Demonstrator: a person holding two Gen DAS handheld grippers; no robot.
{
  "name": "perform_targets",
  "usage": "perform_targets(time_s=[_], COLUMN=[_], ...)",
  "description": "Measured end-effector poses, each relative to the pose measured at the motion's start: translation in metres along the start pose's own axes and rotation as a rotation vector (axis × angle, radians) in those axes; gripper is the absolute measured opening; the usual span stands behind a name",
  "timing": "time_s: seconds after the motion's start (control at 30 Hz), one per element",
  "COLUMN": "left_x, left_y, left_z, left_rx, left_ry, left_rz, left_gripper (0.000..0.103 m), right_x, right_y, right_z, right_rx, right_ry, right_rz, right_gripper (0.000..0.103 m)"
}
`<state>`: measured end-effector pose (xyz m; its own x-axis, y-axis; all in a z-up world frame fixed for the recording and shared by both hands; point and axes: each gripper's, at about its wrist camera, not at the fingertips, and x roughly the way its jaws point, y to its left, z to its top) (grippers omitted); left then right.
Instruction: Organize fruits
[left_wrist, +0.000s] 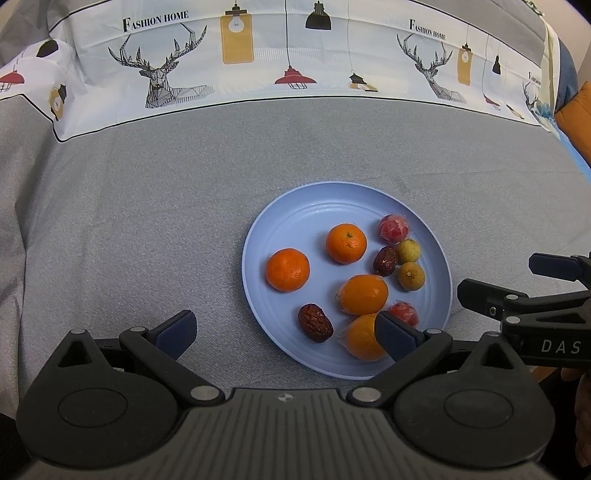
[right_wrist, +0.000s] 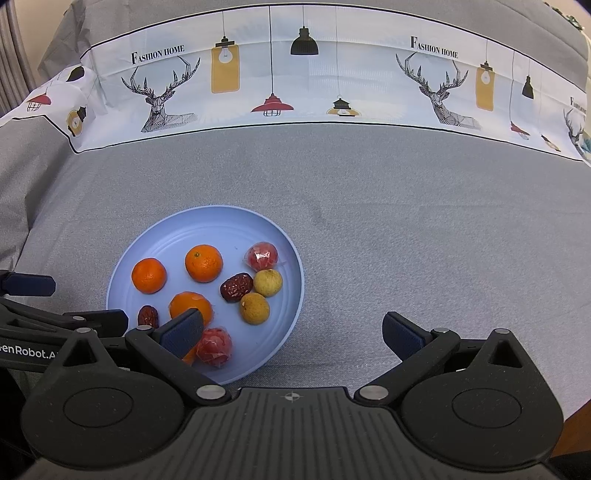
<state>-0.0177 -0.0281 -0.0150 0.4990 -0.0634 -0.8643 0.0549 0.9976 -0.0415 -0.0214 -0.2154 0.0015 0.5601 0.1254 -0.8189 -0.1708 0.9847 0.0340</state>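
Grey tablecloth (left_wrist: 129, 221) under all | left gripper (left_wrist: 286, 334) open, empty, above near-left plate rim | blue plate (left_wrist: 295, 210) holds all fruit: oranges (left_wrist: 287, 270), dates (left_wrist: 315, 322), longans (left_wrist: 411, 275) | right gripper (right_wrist: 291, 332) open, empty

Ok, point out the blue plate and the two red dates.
blue plate (left_wrist: 295, 210), left wrist view, bare far floor.
left red date (left_wrist: 315, 322), left wrist view, its middle.
right red date (left_wrist: 385, 261), left wrist view, its middle.

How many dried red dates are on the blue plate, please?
2. One date lies near the plate's front edge; the other date sits beside the two yellow-green fruits. None seems hidden behind the gripper fingers.
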Motion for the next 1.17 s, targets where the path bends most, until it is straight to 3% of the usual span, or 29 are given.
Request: perform_targets(time_s=[0.97,1.17], left_x=[-0.002,-0.004], left_y=[0.000,-0.005], left_z=[0.001,0.001], left_rx=[0.016,0.044], left_ry=[-0.023,-0.039], left_rz=[0.004,-0.021], left_gripper=[0.102,0.103], right_x=[0.002,-0.014], right_y=[-0.002,-0.014], right_z=[0.001,0.008], right_rx=[0.007,0.072], right_ry=[0.008,-0.081], right_rz=[0.000,-0.012], right_gripper=[0.102,0.102])
